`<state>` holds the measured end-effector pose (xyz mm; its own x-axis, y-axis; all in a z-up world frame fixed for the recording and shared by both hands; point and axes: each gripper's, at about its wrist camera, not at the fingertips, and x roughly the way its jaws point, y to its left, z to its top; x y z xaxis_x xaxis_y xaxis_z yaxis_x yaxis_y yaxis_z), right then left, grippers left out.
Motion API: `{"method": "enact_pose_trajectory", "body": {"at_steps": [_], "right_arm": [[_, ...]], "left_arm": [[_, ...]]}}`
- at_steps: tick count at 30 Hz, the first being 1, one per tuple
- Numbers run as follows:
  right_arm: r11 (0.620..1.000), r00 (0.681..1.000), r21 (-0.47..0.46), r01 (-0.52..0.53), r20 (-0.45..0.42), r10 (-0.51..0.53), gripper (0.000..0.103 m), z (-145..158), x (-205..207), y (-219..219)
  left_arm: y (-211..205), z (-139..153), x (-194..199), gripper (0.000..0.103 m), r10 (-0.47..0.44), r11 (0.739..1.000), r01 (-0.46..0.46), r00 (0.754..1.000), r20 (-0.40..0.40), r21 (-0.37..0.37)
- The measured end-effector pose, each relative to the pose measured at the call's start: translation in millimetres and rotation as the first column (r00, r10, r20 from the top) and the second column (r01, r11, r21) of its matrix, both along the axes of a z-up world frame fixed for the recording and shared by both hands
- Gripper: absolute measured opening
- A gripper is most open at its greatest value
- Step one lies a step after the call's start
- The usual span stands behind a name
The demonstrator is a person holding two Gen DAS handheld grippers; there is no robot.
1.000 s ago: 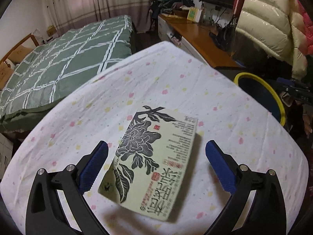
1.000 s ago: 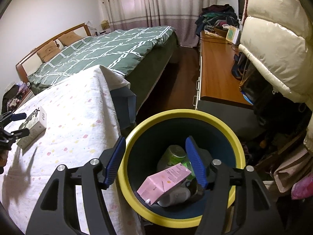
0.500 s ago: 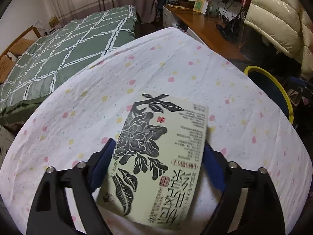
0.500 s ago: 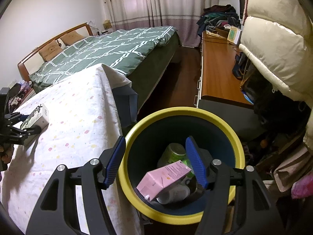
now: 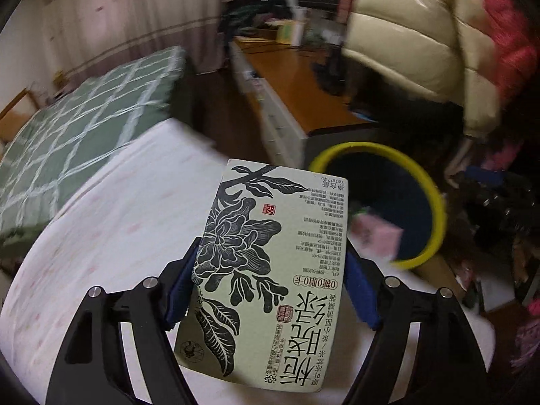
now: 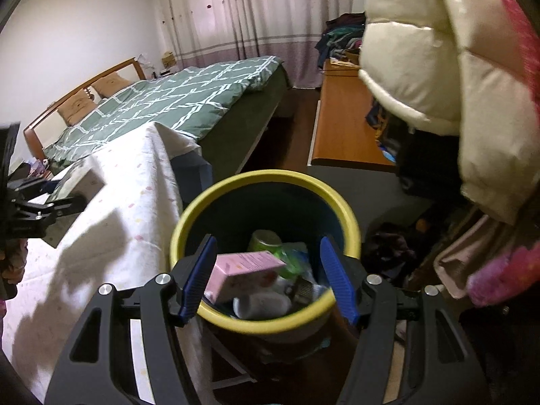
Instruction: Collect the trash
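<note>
Up off the table (image 5: 101, 236) came the tea box (image 5: 270, 270), squeezed in my left gripper (image 5: 270, 283); only my right gripper (image 6: 266, 280), fingers apart, saw inside the bin (image 6: 189, 222).

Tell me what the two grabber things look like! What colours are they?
Both look alike. The left gripper and the right gripper each have a black frame with cut-out holes, round silver bolts at the joints, and two flat fingers covered in ridged blue pads. No cables, labels or sleeves show.
</note>
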<state>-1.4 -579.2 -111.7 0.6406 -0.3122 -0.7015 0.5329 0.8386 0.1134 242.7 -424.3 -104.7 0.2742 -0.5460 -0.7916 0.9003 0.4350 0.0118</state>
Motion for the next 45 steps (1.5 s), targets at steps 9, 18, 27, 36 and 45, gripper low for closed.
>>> {"method": "enact_pose_trajectory", "body": {"at_steps": [9,18,27,36,45], "right_arm": [[0.999,0.999,-0.002,0.036,-0.017,-0.036,0.061,-3,-35,-15],[0.998,0.998,-0.004,0.06,-0.022,-0.06,0.061,0,-49,-26],[1.0,1.0,-0.005,0.002,-0.015,-0.002,0.061,5,-41,-2],[0.994,0.995,-0.035,-0.102,0.017,0.103,0.062,29,-30,47],[0.976,0.972,-0.086,-0.202,0.1,0.211,0.066,67,-47,117]], "left_arm": [[-130,-36,-50,0.076,-0.081,0.988,0.085,0.996,-0.036,0.127],[-178,-62,-60,0.093,-0.039,0.981,0.046,0.998,-0.04,0.186],[-85,0,-56,0.094,0.086,0.996,-0.086,0.995,-0.043,0.007],[105,68,-93,0.098,0.377,0.903,-0.37,0.926,-0.01,-0.218],[273,84,-165,0.098,0.655,0.727,-0.602,0.753,0.07,-0.329]]}}
